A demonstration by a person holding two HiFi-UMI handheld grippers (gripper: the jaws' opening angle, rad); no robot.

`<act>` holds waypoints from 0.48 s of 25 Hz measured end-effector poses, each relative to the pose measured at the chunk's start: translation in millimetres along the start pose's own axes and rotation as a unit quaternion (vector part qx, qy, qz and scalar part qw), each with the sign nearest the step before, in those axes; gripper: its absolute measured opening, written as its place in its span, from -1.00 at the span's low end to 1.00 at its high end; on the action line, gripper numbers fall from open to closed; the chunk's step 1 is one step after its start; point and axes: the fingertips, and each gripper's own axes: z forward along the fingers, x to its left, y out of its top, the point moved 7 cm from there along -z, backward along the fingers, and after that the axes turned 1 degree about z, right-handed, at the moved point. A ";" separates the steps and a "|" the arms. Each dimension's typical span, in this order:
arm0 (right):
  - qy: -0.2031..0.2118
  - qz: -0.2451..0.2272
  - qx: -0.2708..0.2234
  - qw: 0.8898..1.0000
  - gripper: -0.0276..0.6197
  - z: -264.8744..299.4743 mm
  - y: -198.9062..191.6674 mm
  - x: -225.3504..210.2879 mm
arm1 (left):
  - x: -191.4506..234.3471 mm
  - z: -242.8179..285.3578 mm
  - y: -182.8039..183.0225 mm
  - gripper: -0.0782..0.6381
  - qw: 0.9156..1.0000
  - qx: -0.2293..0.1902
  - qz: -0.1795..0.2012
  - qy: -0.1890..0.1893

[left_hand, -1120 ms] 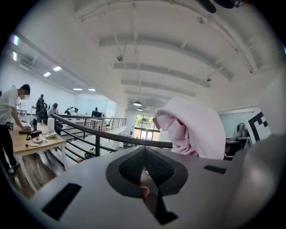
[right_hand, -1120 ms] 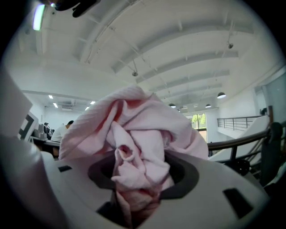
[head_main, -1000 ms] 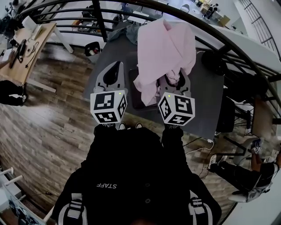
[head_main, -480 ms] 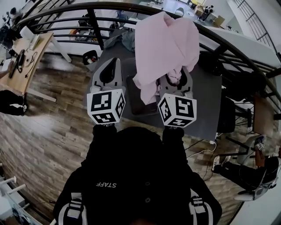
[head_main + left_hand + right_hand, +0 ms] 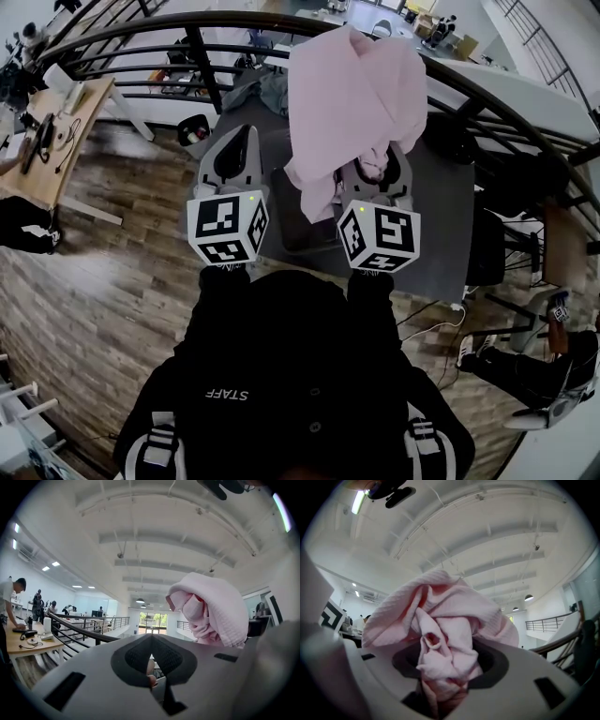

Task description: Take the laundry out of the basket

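A pink waffle-weave cloth point(image 5: 352, 94) hangs bunched from my right gripper point(image 5: 373, 167), which is held up in front of me. In the right gripper view the cloth point(image 5: 440, 620) fills the gap between the jaws, which are shut on it. My left gripper point(image 5: 246, 134) is raised beside it to the left, apart from the cloth. In the left gripper view its jaws point(image 5: 151, 639) meet at the tips with nothing between them, and the pink cloth point(image 5: 211, 606) shows at the right. A dark rectangular shape point(image 5: 300, 211) lies below the cloth; whether it is the basket I cannot tell.
A grey surface point(image 5: 441, 216) lies ahead below the grippers. A black railing point(image 5: 187, 28) curves across the far side. A wooden desk point(image 5: 56, 103) stands at the left on the plank floor. A person point(image 5: 534, 375) sits at the lower right.
The pink cloth has risen a little higher in the right gripper's hold. Both grippers have stayed nearly where they were.
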 end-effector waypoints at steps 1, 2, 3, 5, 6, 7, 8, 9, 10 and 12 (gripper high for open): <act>-0.001 -0.001 -0.001 1.000 -0.18 -0.1 0.6 0.2 | 0.0 0.1 -0.1 -0.78 1.000 0.001 0.000 0.000; -0.001 -0.003 -0.001 1.000 -0.18 -0.2 1.3 0.7 | 0.0 -0.1 -0.1 -0.78 1.000 0.001 0.000 0.000; -0.001 -0.003 -0.002 1.000 -0.18 -0.1 1.9 1.0 | 0.1 -0.3 -0.1 -0.78 1.000 0.001 0.001 0.000; -0.001 -0.002 -0.002 1.000 -0.18 -0.2 2.4 0.6 | -0.5 -0.6 -0.7 -0.78 1.000 0.003 0.001 0.001; -0.001 -0.002 -0.002 1.000 -0.18 -0.6 2.4 -0.2 | -1.2 -0.5 -1.2 -0.78 1.000 0.003 0.002 0.001; -0.002 -0.002 -0.002 1.000 -0.18 -1.0 2.3 -1.1 | -2.0 -0.4 -1.8 -0.78 1.000 0.004 0.002 0.002; -0.002 -0.003 -0.002 1.000 -0.18 -1.2 2.1 -1.7 | -2.5 -0.3 -2.5 -0.78 1.000 0.005 0.003 0.003; -0.002 -0.003 -0.001 1.000 -0.18 -1.2 1.9 -1.7 | -2.5 -0.3 -3.2 -0.78 1.000 0.006 0.003 0.004; -0.002 -0.004 0.000 1.000 -0.18 -0.9 1.7 -1.2 | -2.0 -0.3 -3.8 -0.78 1.000 0.007 0.004 0.005; -0.001 -0.005 0.001 1.000 -0.18 0.0 1.2 0.7 | -0.3 -0.5 -4.9 -0.78 1.000 0.009 0.005 0.005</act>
